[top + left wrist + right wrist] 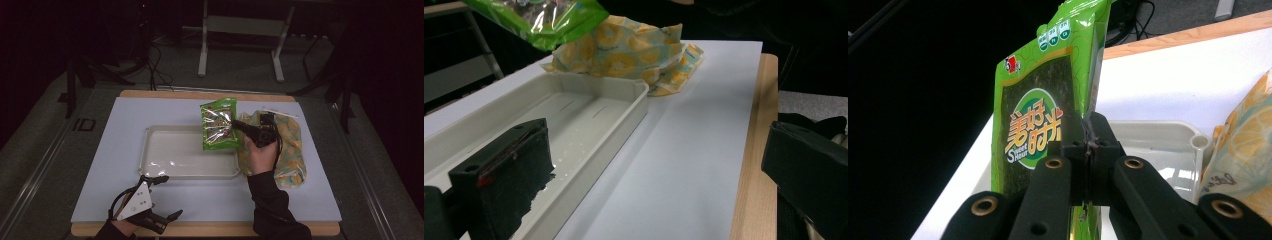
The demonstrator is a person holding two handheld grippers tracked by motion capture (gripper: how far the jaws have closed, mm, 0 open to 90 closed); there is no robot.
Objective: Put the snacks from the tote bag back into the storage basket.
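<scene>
Right gripper (1087,145) pinching green seaweed snack pack (218,124) by its edge, pack hanging over white tray's (155,167) far right corner, hiding part of it, left gripper (161,198) sitting w/ jaws apart nr table's front edge, yellow patterned bag (292,150) partly under right hand (261,154), white mat (300,190) covering wooden table (751,165), room bg dark.

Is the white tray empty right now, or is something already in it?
Empty. The white tray shows bare floor; the green snack packet is held above its far right corner by the right gripper, not resting inside.

Yellow lemon-print bag (292,150) on my white mat (125,130), right side; metal frame legs (202,55), cables (157,70) far behind.
</scene>
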